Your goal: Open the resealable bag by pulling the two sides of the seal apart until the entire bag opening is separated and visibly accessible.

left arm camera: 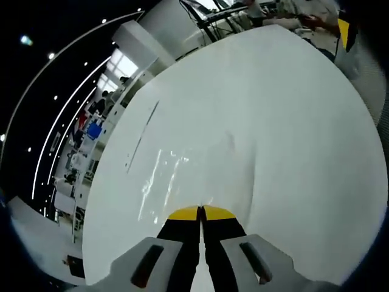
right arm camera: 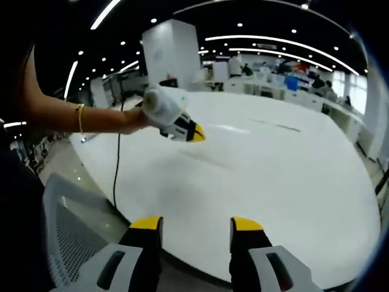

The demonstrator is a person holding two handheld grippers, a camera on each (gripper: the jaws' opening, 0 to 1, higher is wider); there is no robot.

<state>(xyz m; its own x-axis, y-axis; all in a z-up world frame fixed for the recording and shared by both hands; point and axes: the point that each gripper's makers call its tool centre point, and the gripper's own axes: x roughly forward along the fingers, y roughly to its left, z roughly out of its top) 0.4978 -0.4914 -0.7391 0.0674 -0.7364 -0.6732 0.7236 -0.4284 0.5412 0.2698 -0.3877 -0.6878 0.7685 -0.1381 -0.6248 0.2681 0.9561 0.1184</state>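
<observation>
So, barely underway: left tool (left arm camera: 200, 213) pressed together above the clear bag (left arm camera: 176, 182) on the white surface (left arm camera: 273, 121), right tool (right arm camera: 197, 224) spread, seal seemingly unopened.

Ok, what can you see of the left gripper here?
The left gripper has a pale grey body and black jaws with yellow tips, pressed shut. A person's hand holds it by the body, tilted nose-down above the white table. A black cable hangs beneath the hand. Whether it pinches anything is unclear.
</observation>
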